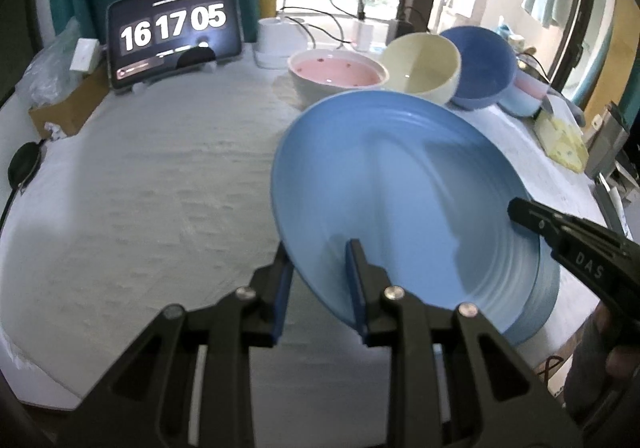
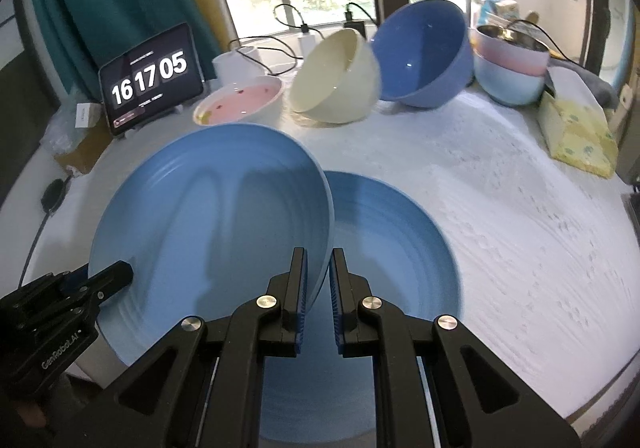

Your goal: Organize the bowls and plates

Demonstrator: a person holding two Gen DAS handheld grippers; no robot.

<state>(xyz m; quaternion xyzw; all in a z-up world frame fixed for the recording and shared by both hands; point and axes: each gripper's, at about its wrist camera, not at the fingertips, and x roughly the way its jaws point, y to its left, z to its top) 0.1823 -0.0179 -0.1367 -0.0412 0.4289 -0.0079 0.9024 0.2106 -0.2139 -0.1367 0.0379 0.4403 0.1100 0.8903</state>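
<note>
A big round light-blue plate [image 1: 404, 200] is held up tilted over the white table [image 1: 160, 188], with both claws gripping it. The left claw [image 1: 320, 280] pinches the plate's rim at about 7 o'clock, one blue pad on each side. The right claw [image 2: 318, 296] is nearly closed, nipping the rim at about 4 o'clock. Only the right wrist view shows a second light-blue plate [image 2: 400, 248] lying flat on the table under the lifted one; in the left view just a stacked edge peeks out at 4 o'clock. The right view also shows the pink and pale-blue stacked bowls [image 2: 512, 68] clearly, while the left view cuts them down to a sliver. Behind the plates, at 12 o'clock, sit a pink-inside white bowl [image 1: 338, 74], a cream bowl [image 1: 424, 64] tipped on its side, and a dark-blue bowl [image 1: 480, 64] leaning too. A black tablet clock [image 1: 174, 32] stands at 11 o'clock. The plate looks smeared, and the far side of each claw's grip is hidden behind it.
</note>
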